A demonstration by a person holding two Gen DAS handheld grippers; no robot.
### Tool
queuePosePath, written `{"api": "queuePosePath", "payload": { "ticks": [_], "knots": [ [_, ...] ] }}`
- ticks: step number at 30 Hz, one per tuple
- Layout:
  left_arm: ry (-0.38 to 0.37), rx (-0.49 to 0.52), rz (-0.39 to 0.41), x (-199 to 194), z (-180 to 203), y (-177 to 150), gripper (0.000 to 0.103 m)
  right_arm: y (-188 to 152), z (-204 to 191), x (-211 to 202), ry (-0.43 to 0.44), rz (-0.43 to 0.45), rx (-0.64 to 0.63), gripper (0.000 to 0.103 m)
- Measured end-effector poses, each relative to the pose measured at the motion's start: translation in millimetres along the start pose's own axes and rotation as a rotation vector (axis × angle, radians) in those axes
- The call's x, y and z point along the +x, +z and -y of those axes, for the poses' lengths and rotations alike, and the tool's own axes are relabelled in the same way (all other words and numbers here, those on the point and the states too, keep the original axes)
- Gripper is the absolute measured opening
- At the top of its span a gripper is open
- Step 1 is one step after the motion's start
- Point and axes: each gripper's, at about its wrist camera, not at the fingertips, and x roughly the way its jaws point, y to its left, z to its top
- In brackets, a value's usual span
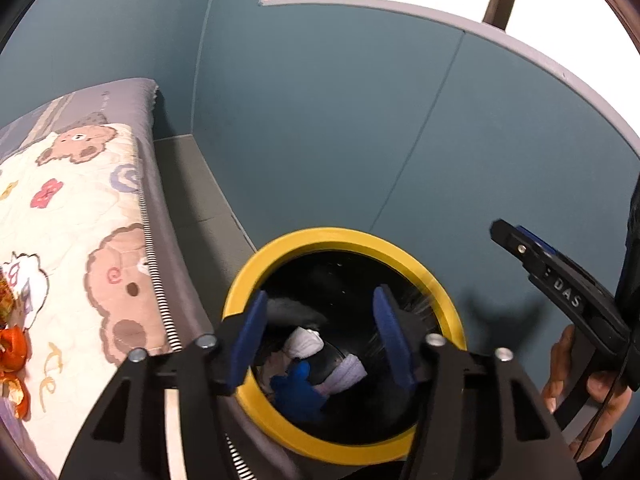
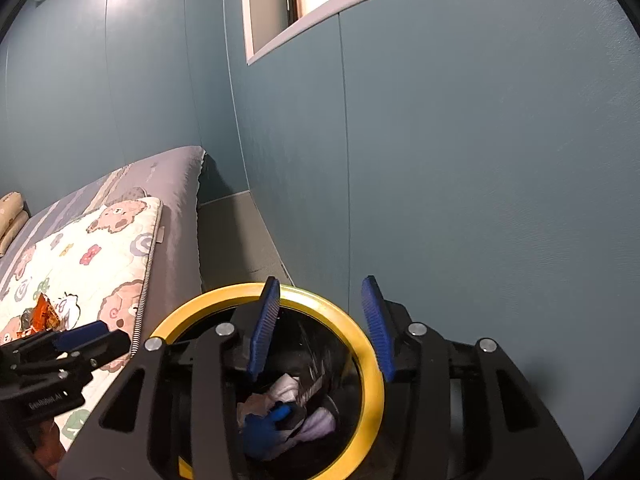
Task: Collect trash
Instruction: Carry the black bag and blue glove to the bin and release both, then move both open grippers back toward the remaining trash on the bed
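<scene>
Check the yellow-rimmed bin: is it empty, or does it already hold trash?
Not empty. Inside the yellow-rimmed bin lie white crumpled tissues and a blue item at the bottom, well below the rim. Both views show them.

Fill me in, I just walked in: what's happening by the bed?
A person holds a pair of tongs in each hand over a yellow-rimmed bin beside the bed. The left tongs and right tongs are both open and empty. White tissues and something blue already lie inside. Orange wrappers remain on the bedspread.
</scene>
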Motion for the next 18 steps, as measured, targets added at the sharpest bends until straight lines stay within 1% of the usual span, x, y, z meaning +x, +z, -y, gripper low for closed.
{"api": "queuePosePath", "payload": {
  "ticks": [6,8,14,18],
  "knots": [
    [0.042,-0.011,0.043,-25.4,-12.9,-1.1,0.070,2.1,-6.9,-16.5,0.026,0.014,0.004,0.046],
    [0.052,-0.021,0.053,-34.9,-18.6,-2.9,0.072,2.6,-10.8,-21.9,0.039,0.016,0.003,0.048],
    [0.115,-0.032,0.099,-75.0,-35.5,-12.9,0.073,5.3,-26.0,-42.9,0.095,0.028,-0.004,0.053],
    [0.155,-0.048,0.138,-104.0,-49.9,-16.7,0.074,9.4,-47.1,-57.9,0.145,0.040,-0.025,0.056]
  ]
}}
